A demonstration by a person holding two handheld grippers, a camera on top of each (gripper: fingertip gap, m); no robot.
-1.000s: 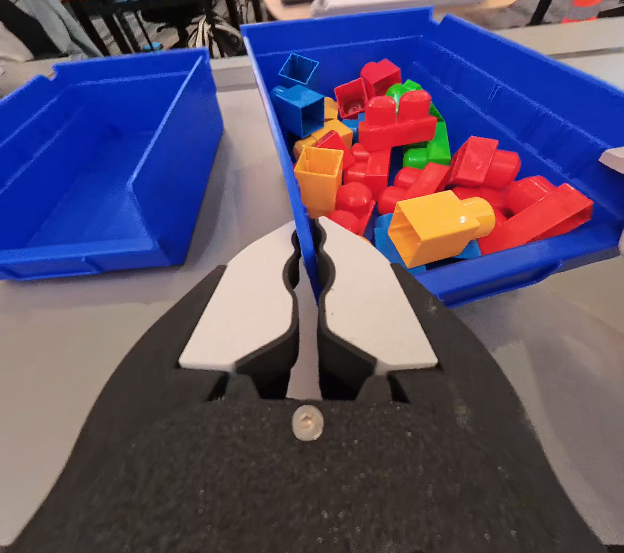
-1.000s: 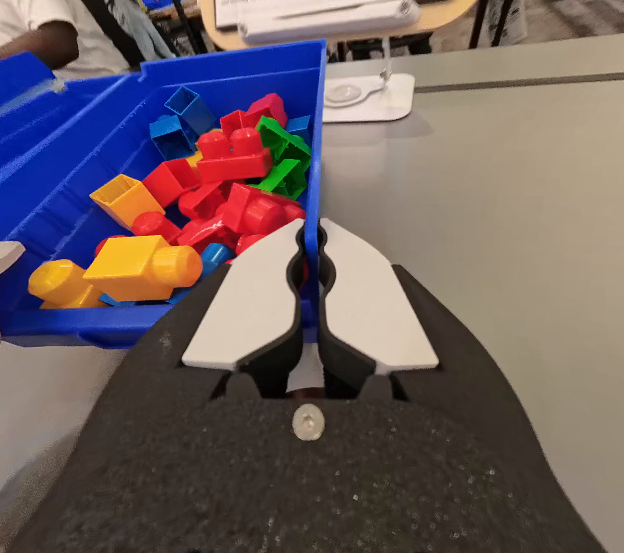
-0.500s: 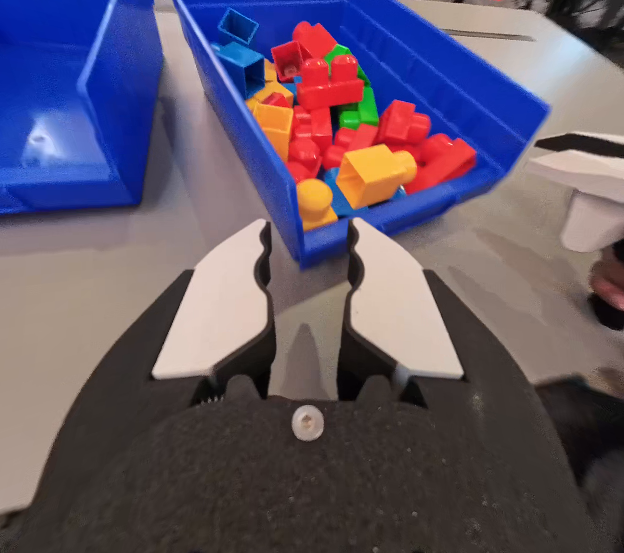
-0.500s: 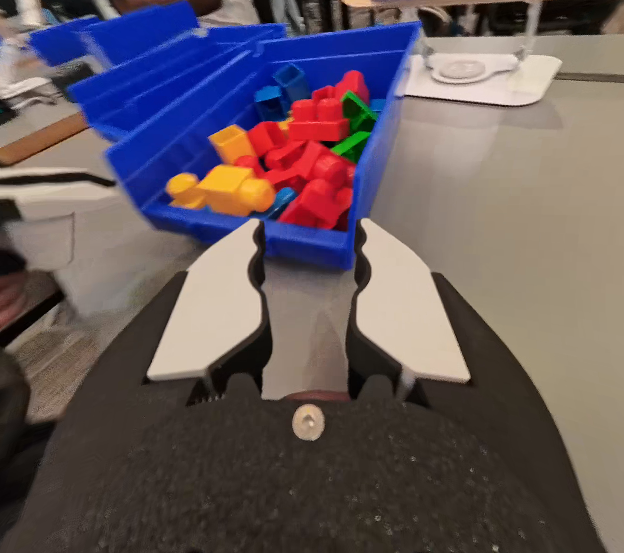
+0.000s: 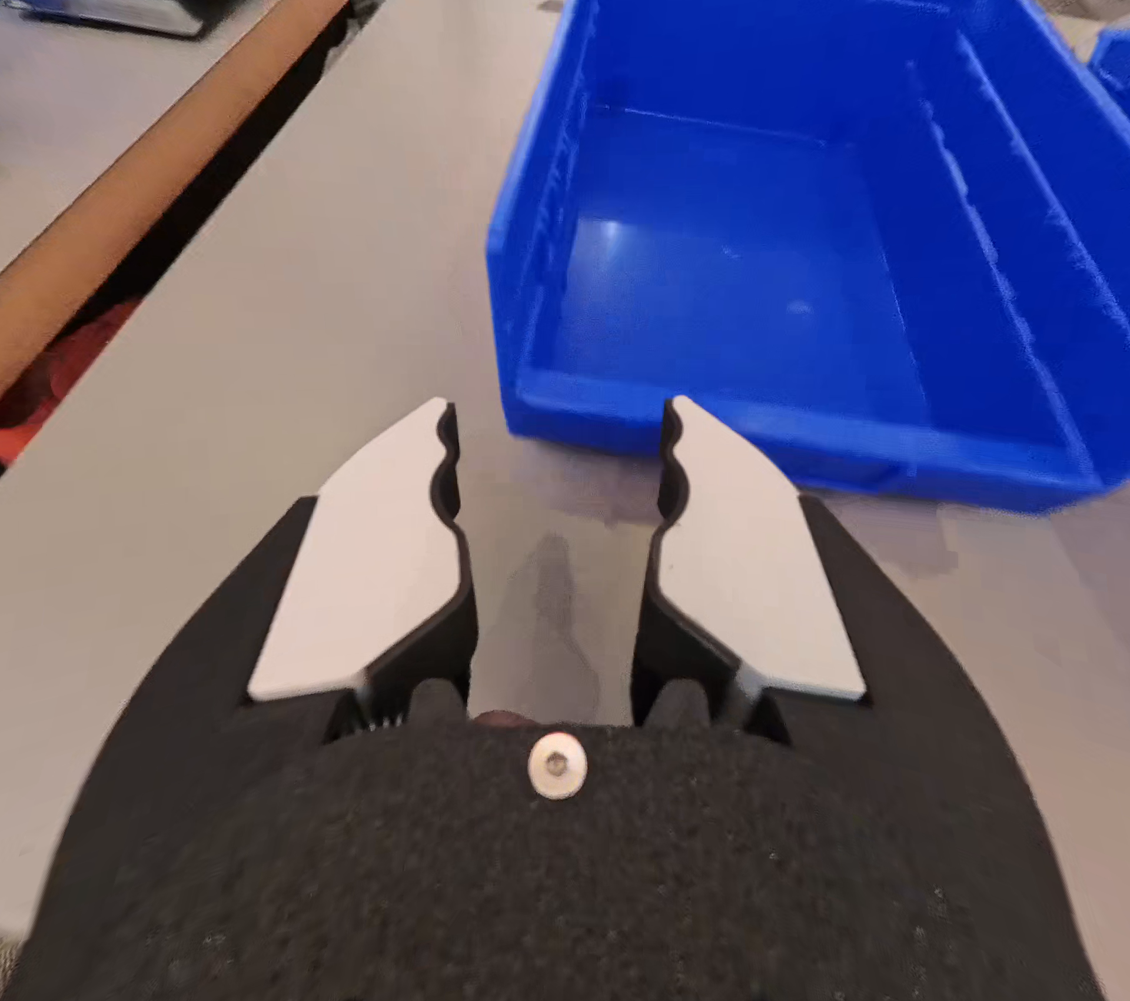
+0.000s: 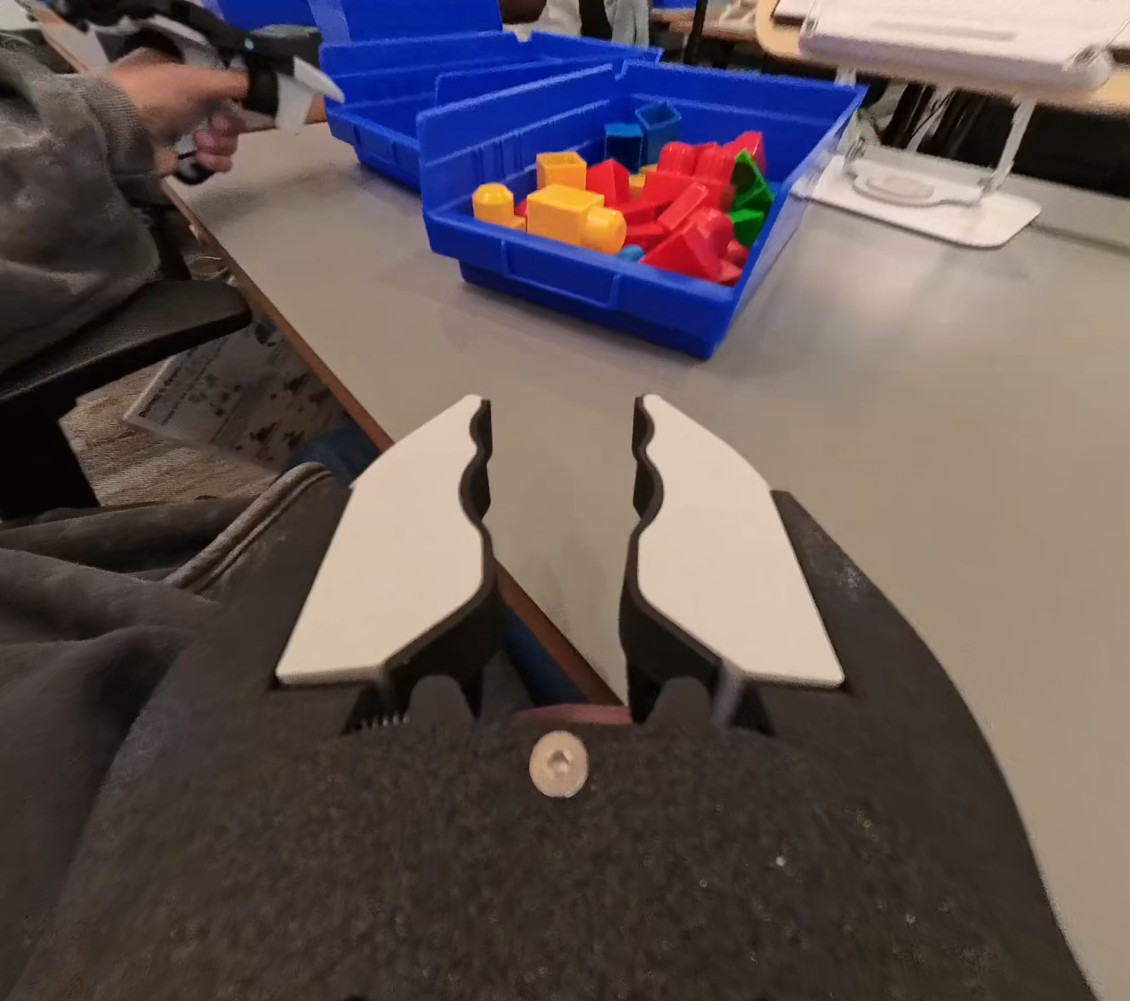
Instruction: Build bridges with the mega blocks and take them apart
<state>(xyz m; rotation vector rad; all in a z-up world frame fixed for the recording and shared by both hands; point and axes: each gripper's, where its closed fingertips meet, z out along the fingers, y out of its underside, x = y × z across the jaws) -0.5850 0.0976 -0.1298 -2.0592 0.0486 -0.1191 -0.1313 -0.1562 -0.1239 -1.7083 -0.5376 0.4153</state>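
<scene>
Left wrist view: open left claw [image 5: 557,409] near empty bin's [image 5: 703,440] front edge.

Blocks [image 6: 642,213] in bin [image 6: 587,287] on table [image 6: 886,391]; second bin [image 5: 764,446] left; stand [image 6: 929,201] right.

A grey table [image 6: 886,391] bears blue bins [image 6: 587,287] and a white stand [image 6: 935,201].

Bare grey table [image 6: 917,421] lay open ahead of the right gripper [image 6: 561,409], block-filled blue bin [image 6: 587,287] farther off, empty blue bin [image 5: 795,446] just beyond the left gripper [image 5: 556,412].
</scene>
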